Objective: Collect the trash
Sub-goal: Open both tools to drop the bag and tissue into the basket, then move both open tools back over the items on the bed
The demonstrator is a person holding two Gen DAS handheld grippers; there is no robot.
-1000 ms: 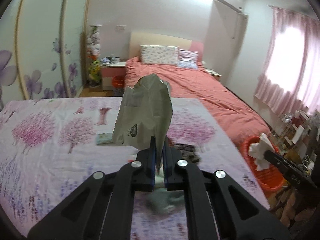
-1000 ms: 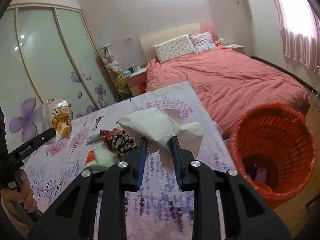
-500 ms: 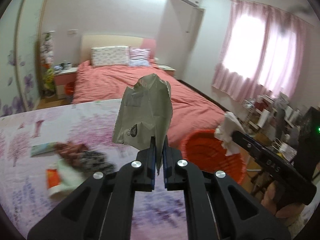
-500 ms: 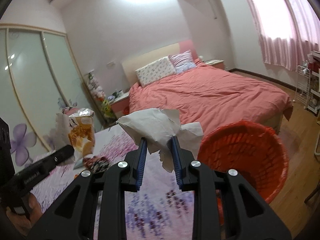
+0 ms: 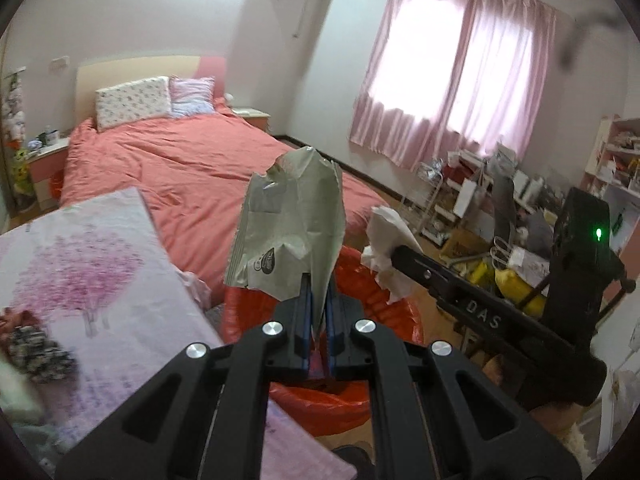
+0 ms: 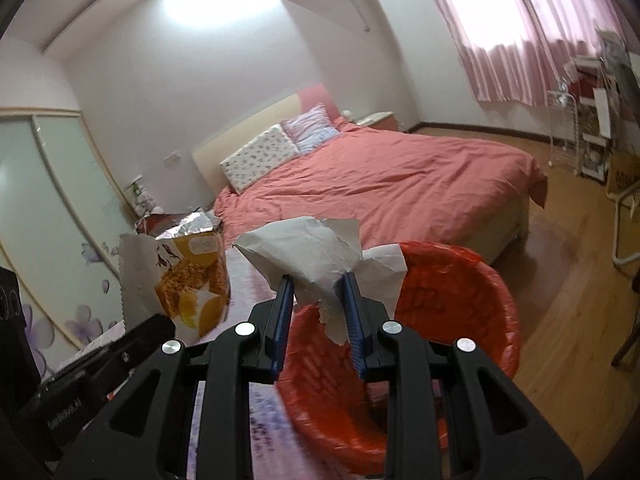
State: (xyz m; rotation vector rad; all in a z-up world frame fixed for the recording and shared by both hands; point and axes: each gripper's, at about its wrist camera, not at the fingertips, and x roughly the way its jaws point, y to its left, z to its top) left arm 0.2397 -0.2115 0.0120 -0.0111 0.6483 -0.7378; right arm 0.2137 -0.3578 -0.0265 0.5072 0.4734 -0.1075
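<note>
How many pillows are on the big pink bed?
2. A white flowery pillow lies at the head of the bed, and a striped pillow leans beside it, nearer the window. None seem hidden.

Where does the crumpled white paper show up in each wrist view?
Left wrist: the white paper is right of centre, at the tip of the right gripper, above the red bin.
Right wrist: the paper sits at centre, clamped in that gripper.
Shared landmark: the red bin, below the paper in both views.
</note>
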